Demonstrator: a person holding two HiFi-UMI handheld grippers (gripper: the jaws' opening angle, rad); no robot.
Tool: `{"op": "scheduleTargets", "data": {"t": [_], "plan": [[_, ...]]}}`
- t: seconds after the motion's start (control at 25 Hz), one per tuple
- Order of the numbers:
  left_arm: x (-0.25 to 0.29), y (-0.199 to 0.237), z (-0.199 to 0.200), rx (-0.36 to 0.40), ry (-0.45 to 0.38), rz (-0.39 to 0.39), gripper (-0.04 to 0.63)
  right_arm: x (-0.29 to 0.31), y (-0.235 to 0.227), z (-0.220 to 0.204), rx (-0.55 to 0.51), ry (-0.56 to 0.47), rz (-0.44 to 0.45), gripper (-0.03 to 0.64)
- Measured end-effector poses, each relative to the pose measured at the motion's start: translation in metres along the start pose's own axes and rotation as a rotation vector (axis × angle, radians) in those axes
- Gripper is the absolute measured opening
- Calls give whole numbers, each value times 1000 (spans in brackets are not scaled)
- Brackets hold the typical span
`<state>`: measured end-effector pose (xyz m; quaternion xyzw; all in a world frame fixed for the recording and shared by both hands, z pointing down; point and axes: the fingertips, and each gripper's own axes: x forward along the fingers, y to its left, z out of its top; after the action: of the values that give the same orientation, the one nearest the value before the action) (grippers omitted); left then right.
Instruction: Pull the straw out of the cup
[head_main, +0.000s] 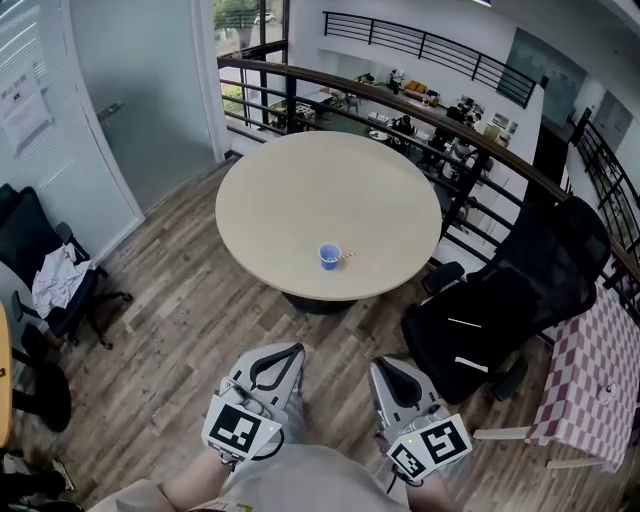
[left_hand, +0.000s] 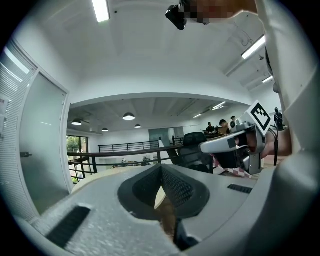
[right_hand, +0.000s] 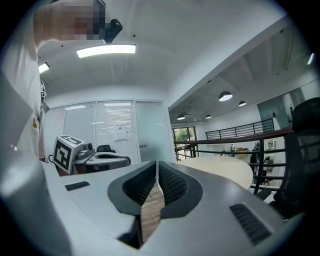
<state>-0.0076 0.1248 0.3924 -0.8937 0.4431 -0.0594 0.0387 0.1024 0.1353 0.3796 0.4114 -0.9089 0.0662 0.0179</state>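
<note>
A small blue cup (head_main: 329, 256) stands near the front edge of the round beige table (head_main: 290, 190), with a thin straw (head_main: 346, 257) leaning out of it to the right. Both grippers hover over the wooden floor, well short of the table and apart from the cup. My left gripper (head_main: 287, 352) has its jaws together and nothing between them, as the left gripper view (left_hand: 161, 167) confirms. The right gripper (head_main: 388, 366) is likewise shut and empty (right_hand: 156, 165). The cup is not visible in either gripper view; only the table's edge (right_hand: 225, 167) shows.
A black office chair (head_main: 510, 290) stands just right of the table, near the right gripper. A table with a checked cloth (head_main: 595, 370) is at far right. Another chair with white cloth (head_main: 55, 278) sits at left. A railing (head_main: 400, 95) curves behind the table.
</note>
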Motion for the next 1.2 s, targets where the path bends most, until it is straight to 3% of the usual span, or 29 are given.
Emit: {"op": "scheduleTargets", "data": {"t": [0.16,0.36,0.48,0.72,0.88,1.2], "plan": [[30,25,-6,-30,23,-5,14,30,-22,1,6,19,-6,31],[69,60,-4,-14,4,-34,14,69,-45,13,19,22,-31,31],[90,84,1,-67,17,-48,14,98,-56,21,19,26,-49,31],[127,134,2,-59,4,-78,14,151,-78,30,24,46,-75,31],[148,168,0,-99,24,-93,14,191,-89,42,17,46,-88,31],[195,216,-1,-80,18,-170,14,254,-119,57,12,40,-141,31]]}}
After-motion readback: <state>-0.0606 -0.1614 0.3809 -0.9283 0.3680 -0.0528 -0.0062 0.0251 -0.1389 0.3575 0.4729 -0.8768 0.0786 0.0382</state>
